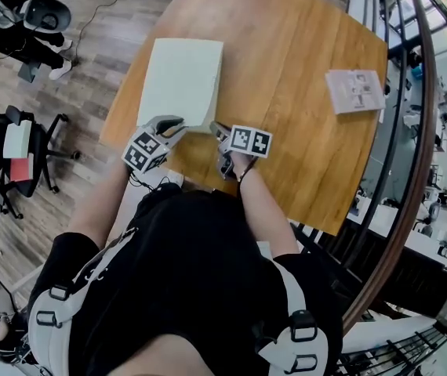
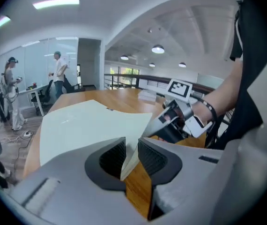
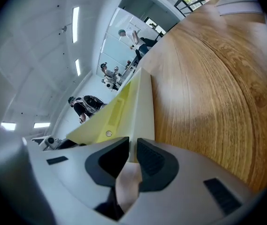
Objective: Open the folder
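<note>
A pale green folder [image 1: 180, 81] lies on the round wooden table [image 1: 302, 77], its near edge toward me. My left gripper [image 1: 178, 124] is at the folder's near left corner. In the left gripper view the top cover [image 2: 86, 123] curves up off the table, and its corner sits pinched between the pads of that gripper [image 2: 131, 156]. My right gripper [image 1: 219, 131] is at the near right corner and also shows across the cover in the left gripper view [image 2: 171, 121]. In the right gripper view the folder's lower edge [image 3: 136, 102], yellow inside, runs into the narrow gap of the jaws [image 3: 132, 156].
A printed booklet [image 1: 355, 90] lies near the table's far right edge. A railing [image 1: 412, 131] curves past the table's right side. An office chair [image 1: 19, 143] stands on the floor at left. People [image 2: 58, 74] stand far off behind the table.
</note>
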Motion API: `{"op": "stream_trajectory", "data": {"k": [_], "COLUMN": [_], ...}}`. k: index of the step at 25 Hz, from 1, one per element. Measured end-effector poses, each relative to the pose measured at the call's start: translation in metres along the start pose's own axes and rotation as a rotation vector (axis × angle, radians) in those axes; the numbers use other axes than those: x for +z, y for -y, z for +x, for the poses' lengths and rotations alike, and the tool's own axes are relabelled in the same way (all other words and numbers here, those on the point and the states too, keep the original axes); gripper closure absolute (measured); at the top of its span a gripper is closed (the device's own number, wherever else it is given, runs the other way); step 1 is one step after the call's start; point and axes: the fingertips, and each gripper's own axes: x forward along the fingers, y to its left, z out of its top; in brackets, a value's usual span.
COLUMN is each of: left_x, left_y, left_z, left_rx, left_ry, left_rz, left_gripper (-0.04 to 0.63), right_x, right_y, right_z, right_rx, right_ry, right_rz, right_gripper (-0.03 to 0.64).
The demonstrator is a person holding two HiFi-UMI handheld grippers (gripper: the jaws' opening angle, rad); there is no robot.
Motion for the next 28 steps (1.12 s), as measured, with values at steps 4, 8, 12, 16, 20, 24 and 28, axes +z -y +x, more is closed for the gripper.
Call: {"op": "stream_trajectory", "data": {"k": [4, 8, 12, 16, 20, 24, 28], "left_x": [0.034, 0.049, 0.038, 0.012, -0.033, -0.093, -0.137], "left_y": [-0.018, -0.043, -0.076, -0.112, -0.154, -0.185, -0.209], "left_z": [-0.034, -0.086, -0.141, -0.187, -0.224, -0.242, -0.243], "left_rx": [0.041, 0.118, 0.242, 0.406, 0.646, 0.813, 0.865], "left_ry": [0.197, 0.369, 0.483, 0.529, 0.502, 0.433, 0.398], "left_rz": [-0.136, -0.264, -0.389, -0.450, -0.539, -0.666, -0.794], "left_gripper": [0.526, 0.539, 0.549, 0.571, 0.589, 0.591, 0.589], "right_x": [0.001, 0.001, 0.000, 0.000, 0.000, -0.004, -0.003], "right_y": [0.001, 0.003, 0.002, 0.003, 0.006, 0.004, 0.005], "right_z": [-0.002, -0.004, -0.003, -0.004, -0.007, -0.005, -0.006], "right_rx": [-0.015, -0.018, -0.043, -0.064, -0.101, -0.154, -0.190], "right_ry": [0.003, 0.012, 0.016, 0.031, 0.054, 0.047, 0.043], "right_rz": [-0.006, -0.003, -0.018, -0.022, -0.027, -0.075, -0.100], "right_gripper": [0.565, 0.572, 0.577, 0.580, 0.580, 0.583, 0.584]}}
